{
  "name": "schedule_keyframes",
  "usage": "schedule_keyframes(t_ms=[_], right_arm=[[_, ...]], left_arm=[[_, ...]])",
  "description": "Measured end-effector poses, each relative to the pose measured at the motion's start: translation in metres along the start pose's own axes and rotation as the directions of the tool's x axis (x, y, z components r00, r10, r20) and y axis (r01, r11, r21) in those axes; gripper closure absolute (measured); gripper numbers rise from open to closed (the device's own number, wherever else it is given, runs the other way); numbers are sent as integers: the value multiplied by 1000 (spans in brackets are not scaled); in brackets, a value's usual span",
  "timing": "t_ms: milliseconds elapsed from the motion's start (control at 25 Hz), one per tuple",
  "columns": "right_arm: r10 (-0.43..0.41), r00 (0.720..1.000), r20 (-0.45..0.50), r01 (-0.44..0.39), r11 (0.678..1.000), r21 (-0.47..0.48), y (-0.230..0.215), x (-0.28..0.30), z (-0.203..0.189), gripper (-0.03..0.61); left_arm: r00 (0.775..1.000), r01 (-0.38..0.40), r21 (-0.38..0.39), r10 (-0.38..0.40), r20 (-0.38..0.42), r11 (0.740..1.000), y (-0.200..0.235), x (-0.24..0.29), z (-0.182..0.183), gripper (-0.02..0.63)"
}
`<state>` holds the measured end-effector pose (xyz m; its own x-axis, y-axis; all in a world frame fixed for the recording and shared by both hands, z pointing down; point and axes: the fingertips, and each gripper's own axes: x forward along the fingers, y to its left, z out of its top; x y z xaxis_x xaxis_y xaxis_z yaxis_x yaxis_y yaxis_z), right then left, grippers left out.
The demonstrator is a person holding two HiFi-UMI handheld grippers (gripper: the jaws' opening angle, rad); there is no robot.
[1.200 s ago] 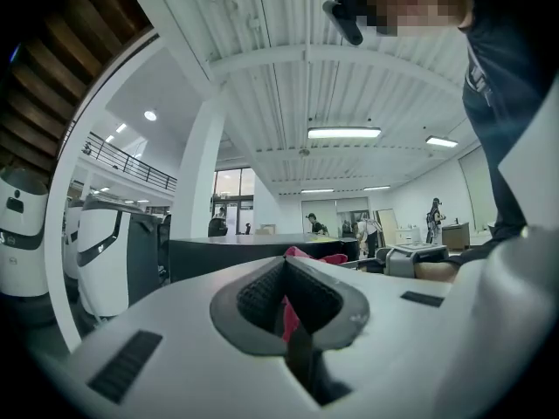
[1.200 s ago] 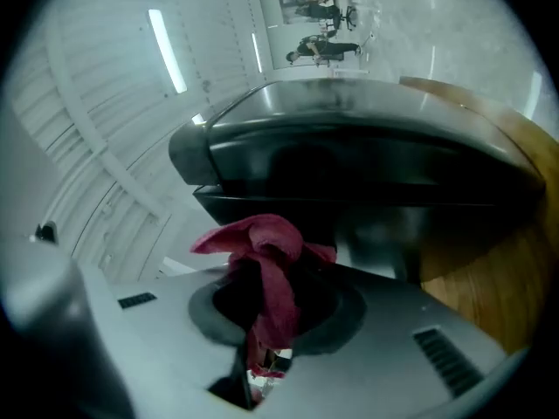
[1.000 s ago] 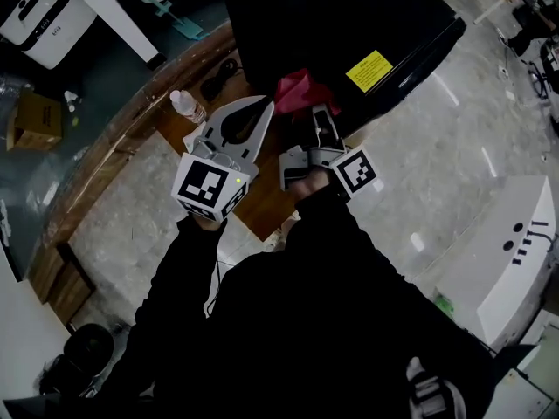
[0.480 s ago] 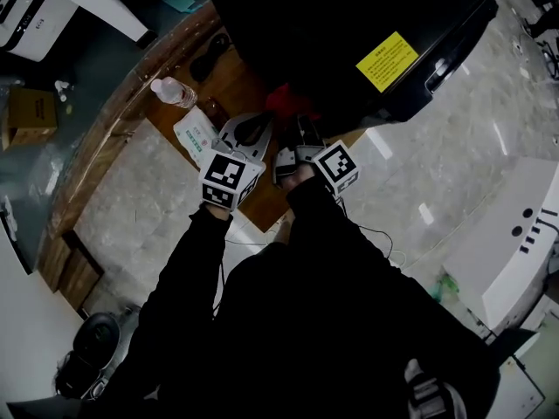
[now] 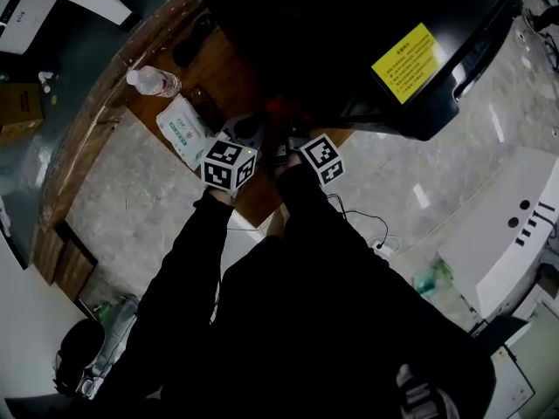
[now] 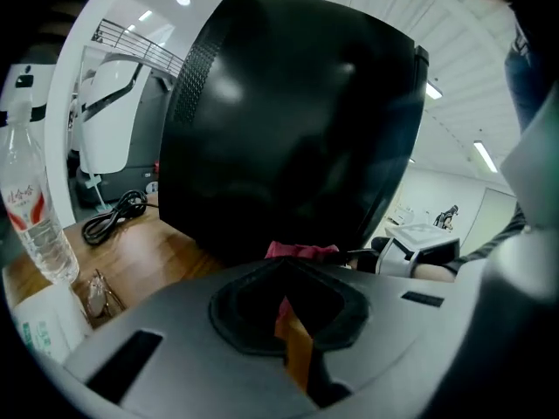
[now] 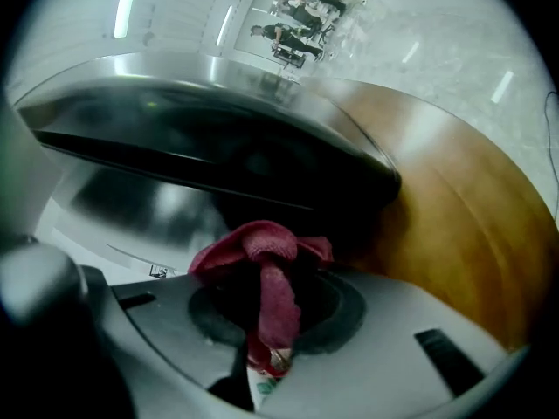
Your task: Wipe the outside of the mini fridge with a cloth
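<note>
Beside mini fridge: water bottle, wipes pack, cable. Right hand-held gripper pinches cloth; left hand-held gripper closed.

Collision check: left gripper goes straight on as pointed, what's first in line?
Probably the red cloth just past its tip, then the mini fridge wall right behind; depth is unclear.

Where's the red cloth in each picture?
Head view: crumpled red fabric cloth, dim, centre, at the edge of the big black mini fridge.
Left gripper view: lower centre, below the fridge.
Right gripper view: lower centre, pinched in the right tool.
Shared landmark: the fridge.
</note>
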<state>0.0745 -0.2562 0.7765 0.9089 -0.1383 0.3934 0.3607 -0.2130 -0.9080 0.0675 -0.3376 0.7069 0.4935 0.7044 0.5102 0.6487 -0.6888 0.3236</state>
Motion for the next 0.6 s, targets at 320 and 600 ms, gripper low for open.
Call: schedule_keyframes(t_ms=[320,600], right_arm=[[-41,999,-12,40,997,-65,-25,-2,-4,505],[166,957,-238,-257,864,-432,86,-75,-14,503]], left_arm=[[1000,-6,-3,6,-24,1000,-6,-15,-19,607],[996,7,32,-10,90,999,-39,-98,12,607]])
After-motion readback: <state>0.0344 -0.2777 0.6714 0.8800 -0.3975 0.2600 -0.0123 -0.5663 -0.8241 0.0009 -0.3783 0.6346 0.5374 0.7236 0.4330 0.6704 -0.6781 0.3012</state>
